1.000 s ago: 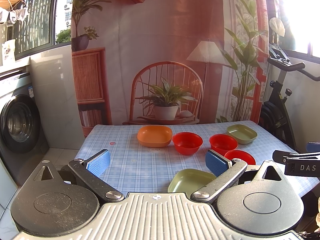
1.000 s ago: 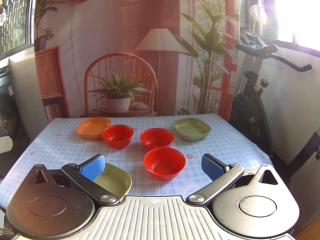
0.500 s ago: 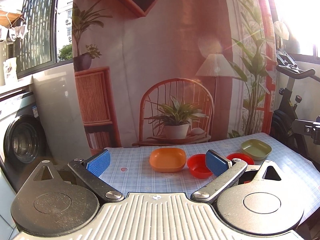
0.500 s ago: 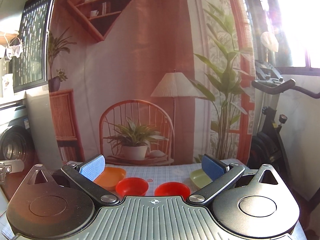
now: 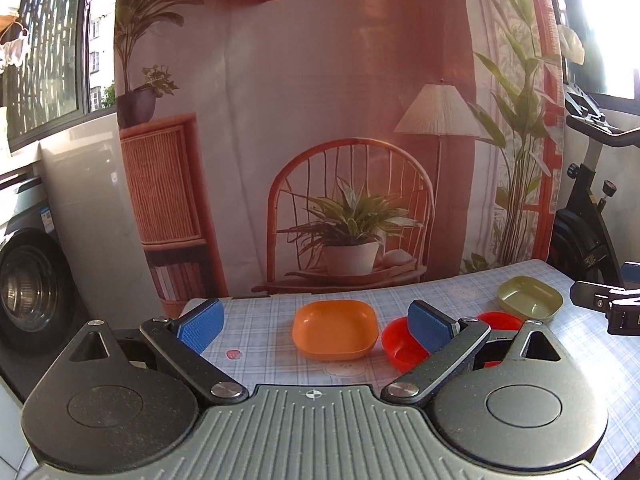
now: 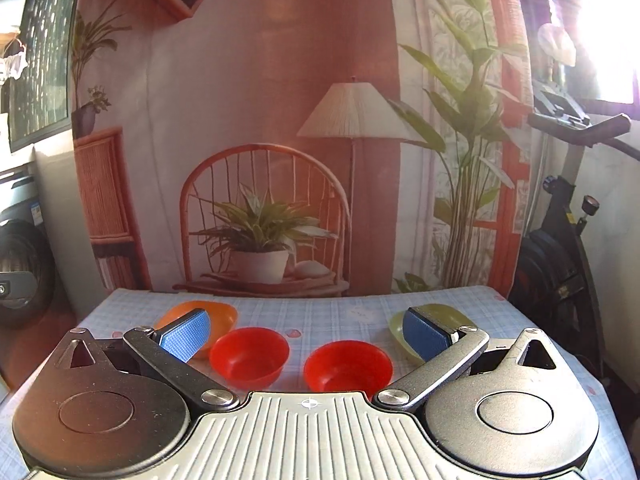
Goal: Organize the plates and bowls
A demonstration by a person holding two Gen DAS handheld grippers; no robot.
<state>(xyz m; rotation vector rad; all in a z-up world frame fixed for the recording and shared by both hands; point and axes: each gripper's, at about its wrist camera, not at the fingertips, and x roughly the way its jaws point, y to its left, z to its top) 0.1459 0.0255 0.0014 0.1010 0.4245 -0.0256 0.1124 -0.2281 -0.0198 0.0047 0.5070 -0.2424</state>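
Left wrist view: my left gripper (image 5: 316, 322) spread wide, nothing between its blue ribbed pads (image 5: 200, 326). Ahead on the table (image 5: 260, 344), covered in a pale blue checked cloth, sits an orange plate (image 5: 334, 334), smooth plastic, squarish with rounded corners. Just right of it a round red bowl (image 5: 400, 350), partly behind my finger; a second red bowl (image 5: 500, 320) beyond. An olive-green plate (image 5: 530, 296), same squarish shape, near the far right edge. Washing machine (image 5: 24, 292) on the left.

Right wrist view: my right gripper (image 6: 306, 334) also wide apart, empty. Two glossy red bowls (image 6: 250, 354) (image 6: 348, 364) side by side, apart, between the fingers. Orange plate (image 6: 222, 314) behind the left pad, green plate (image 6: 400, 328) behind the right. A printed backdrop (image 6: 260, 120) of chair, lamp and plants hangs behind; exercise bike (image 6: 568, 240) at right.
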